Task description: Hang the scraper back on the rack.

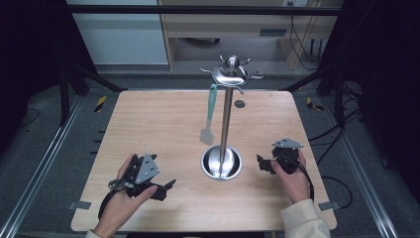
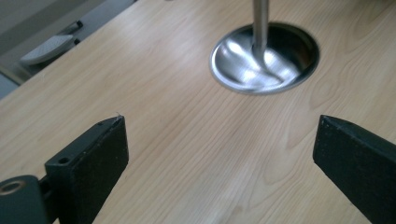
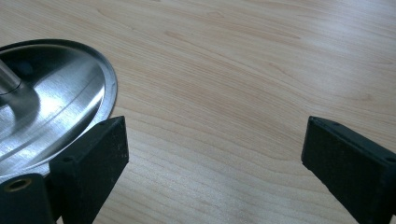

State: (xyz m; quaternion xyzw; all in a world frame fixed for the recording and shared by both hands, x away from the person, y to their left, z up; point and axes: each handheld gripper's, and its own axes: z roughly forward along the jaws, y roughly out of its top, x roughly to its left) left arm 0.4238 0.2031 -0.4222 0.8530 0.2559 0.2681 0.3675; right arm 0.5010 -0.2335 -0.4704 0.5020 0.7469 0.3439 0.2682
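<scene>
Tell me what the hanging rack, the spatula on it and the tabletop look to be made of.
Rack: polished metal, probably stainless steel, with mirror glare on its base. Spatula: teal handle, grey blade, matte, likely silicone or plastic. Tabletop: light wood grain, possibly laminate.

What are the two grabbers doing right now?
Left gripper: open, holding nothing.
Right gripper: open, holding nothing.

Bare wood open across the table [image 1: 148, 119] on the left half and along the near edge. Blocked at centre by the steel stand [image 1: 226, 119], its round base [image 1: 221, 162] between left gripper [image 1: 166, 187] and right gripper [image 1: 259, 161]. Teal spatula [image 1: 209, 115] hanging just left of the pole, narrowing passage there. Open wood ahead of both sets of wide-spread jaws.
</scene>
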